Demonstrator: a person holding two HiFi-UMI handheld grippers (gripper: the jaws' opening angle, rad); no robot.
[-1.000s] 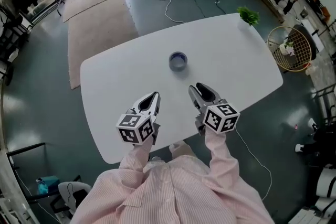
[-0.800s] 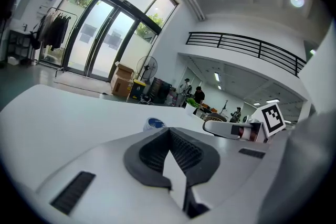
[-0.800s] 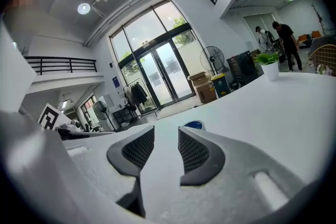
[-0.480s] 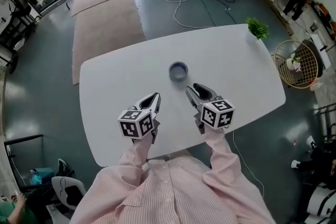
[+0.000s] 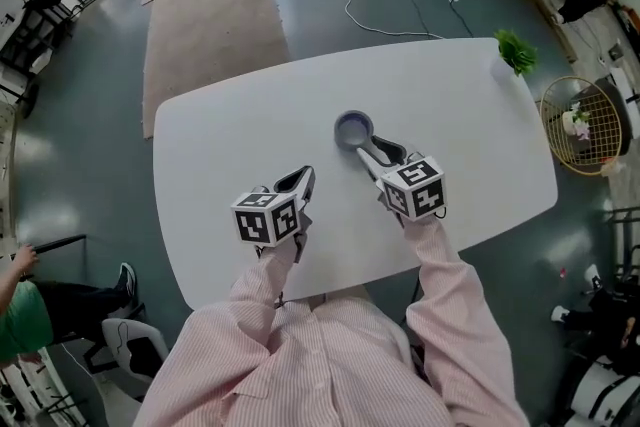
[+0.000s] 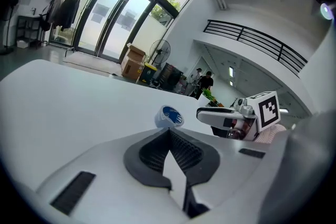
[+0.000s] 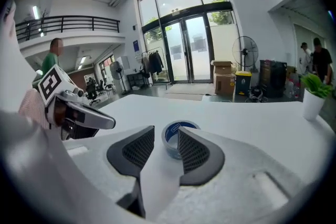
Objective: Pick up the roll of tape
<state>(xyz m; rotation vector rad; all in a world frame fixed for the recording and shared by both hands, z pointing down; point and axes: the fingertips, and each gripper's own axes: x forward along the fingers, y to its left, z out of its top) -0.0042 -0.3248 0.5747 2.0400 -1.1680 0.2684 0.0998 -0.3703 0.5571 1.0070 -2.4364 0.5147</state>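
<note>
The roll of tape [image 5: 353,128] lies flat on the white bench [image 5: 230,145], about midway along it and a little to its far side. Your right gripper [image 5: 366,148] is right up against the roll on the side nearest you. Its jaws stand partly open with the roll at their tips: in the right gripper view the roll [image 7: 177,136] sits in the gap, the right-hand jaw overlapping its rim. You cannot tell from any view whether either jaw touches it, and they have not closed on it. Your left gripper [image 5: 306,175] is nearer you than the roll and off to its left, apart from it. Its jaws are pressed together with nothing between them. A small potted plant [image 5: 516,50] stands well to the right of the roll.
</note>
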